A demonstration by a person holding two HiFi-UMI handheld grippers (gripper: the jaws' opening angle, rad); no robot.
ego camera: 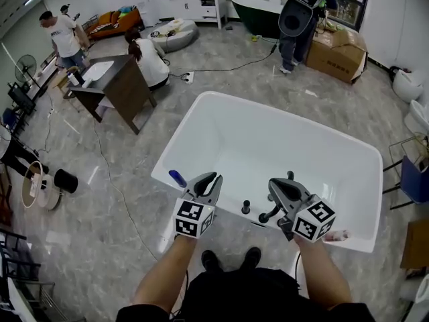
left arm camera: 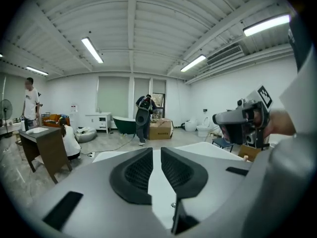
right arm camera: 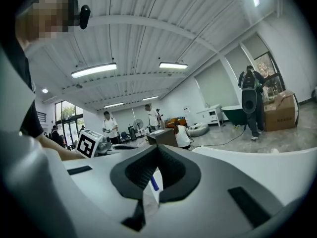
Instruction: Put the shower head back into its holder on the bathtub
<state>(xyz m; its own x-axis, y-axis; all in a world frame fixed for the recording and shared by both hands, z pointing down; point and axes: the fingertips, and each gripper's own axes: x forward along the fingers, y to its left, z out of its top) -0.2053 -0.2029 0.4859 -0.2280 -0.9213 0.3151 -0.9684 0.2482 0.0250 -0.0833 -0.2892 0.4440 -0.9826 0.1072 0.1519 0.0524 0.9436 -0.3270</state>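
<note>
The white bathtub point(ego camera: 201, 106) lies below me, and I hold both grippers above its near rim. Black tap fittings stand on that rim: a knob point(ego camera: 246, 206) and a slanted black piece point(ego camera: 267, 215) beside it; which part is the shower head I cannot tell. My left gripper point(ego camera: 213, 179) is empty, its jaws a narrow slit apart point(left arm camera: 154, 175). My right gripper point(ego camera: 273, 185) is shut on nothing, pads meeting at the tips point(right arm camera: 157, 150), partly covering the fittings. A small blue object point(ego camera: 177, 178) lies on the rim to the left, and it shows through the right jaws as a blue object point(right arm camera: 154, 183).
A dark wooden vanity point(ego camera: 124, 86) with a crouching person point(ego camera: 151, 59) stands far left. Another person point(ego camera: 298, 15) stands by a cardboard box point(ego camera: 338, 58) beyond the tub. A blue stool point(ego camera: 415, 178) is at the right, with cables and a black cylinder point(ego camera: 66, 180) on the floor.
</note>
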